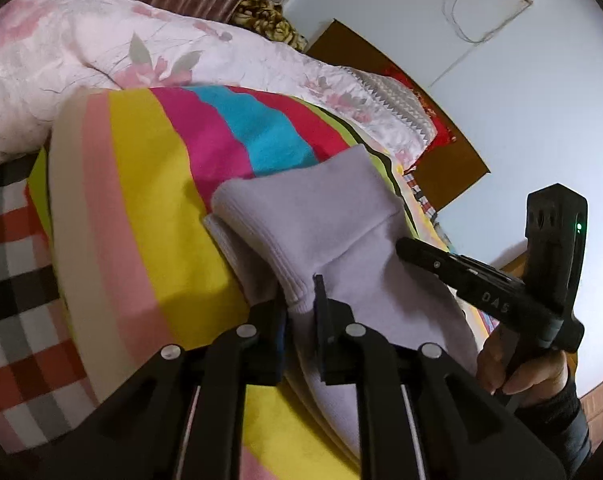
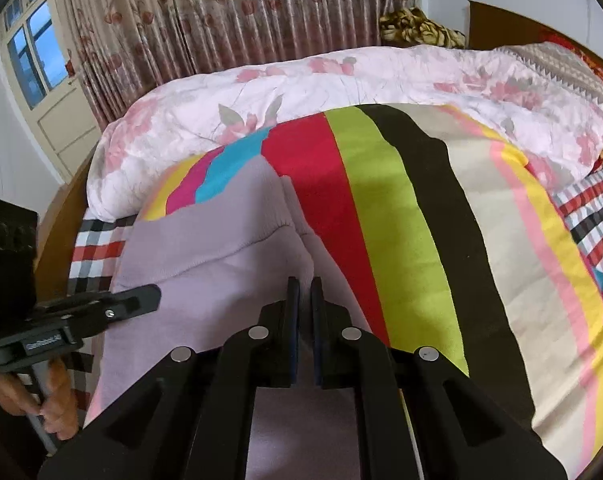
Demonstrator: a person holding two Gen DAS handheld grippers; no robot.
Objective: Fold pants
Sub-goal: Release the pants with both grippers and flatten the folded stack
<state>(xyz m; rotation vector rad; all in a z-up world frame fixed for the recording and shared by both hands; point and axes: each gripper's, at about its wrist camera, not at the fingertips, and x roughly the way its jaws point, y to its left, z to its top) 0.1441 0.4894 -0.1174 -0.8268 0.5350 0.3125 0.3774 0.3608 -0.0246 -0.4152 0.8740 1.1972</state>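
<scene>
In the left wrist view the left gripper stands barely parted, with a bunched edge of the lilac pants between its fingers; whether the pads press the cloth cannot be told. The ribbed cuff lies just ahead of the fingertips on the striped blanket, which spreads to their left. To their right the right gripper lies low against the pants, with the hand that holds it below. If the left fingers loosen before the fold has settled, the thick hem could spring back, and the soft blanket beneath could ruck up and drag the layers askew. In the right wrist view the right gripper is nearly closed, and the pants run under and ahead of its fingers; whether any cloth is nipped in the narrow gap cannot be seen. To its left the left gripper rests on the cloth. Pulling away with a fold caught there would undo the crease. Only this view shows the seam line across the pants and how far the blanket reaches to the right; only the left view shows the stacked cuff layers and the bedhead.
</scene>
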